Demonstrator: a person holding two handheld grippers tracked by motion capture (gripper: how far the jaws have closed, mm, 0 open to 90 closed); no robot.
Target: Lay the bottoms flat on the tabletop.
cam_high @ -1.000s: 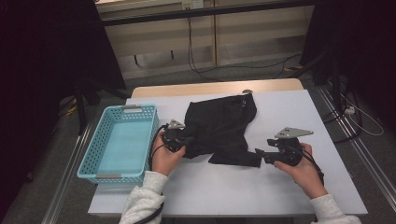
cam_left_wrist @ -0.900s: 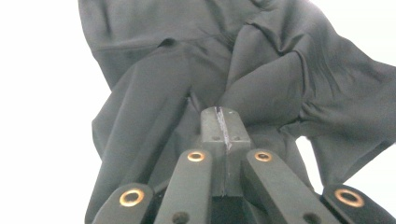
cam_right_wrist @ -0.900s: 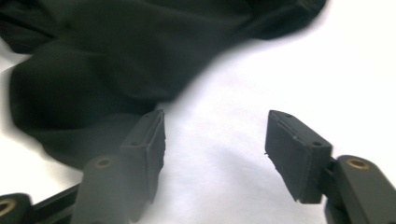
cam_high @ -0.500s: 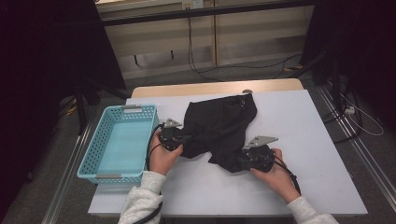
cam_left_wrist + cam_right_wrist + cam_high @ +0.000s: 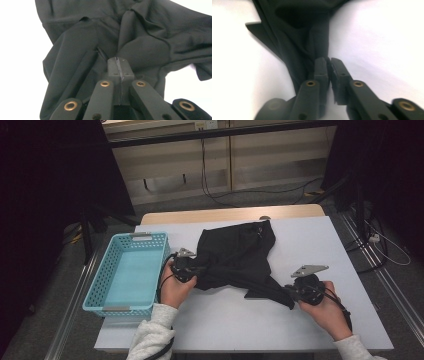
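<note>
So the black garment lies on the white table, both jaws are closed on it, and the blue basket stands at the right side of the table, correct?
Not quite: the blue basket stands at the left side of the white table, beside the left gripper, as the high view shows. The rest holds: the black garment lies on the table, with the right gripper also closed on it.

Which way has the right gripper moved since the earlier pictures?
Yes: the right gripper went in toward the basket, then back out, jaws closing on the black garment.
</note>
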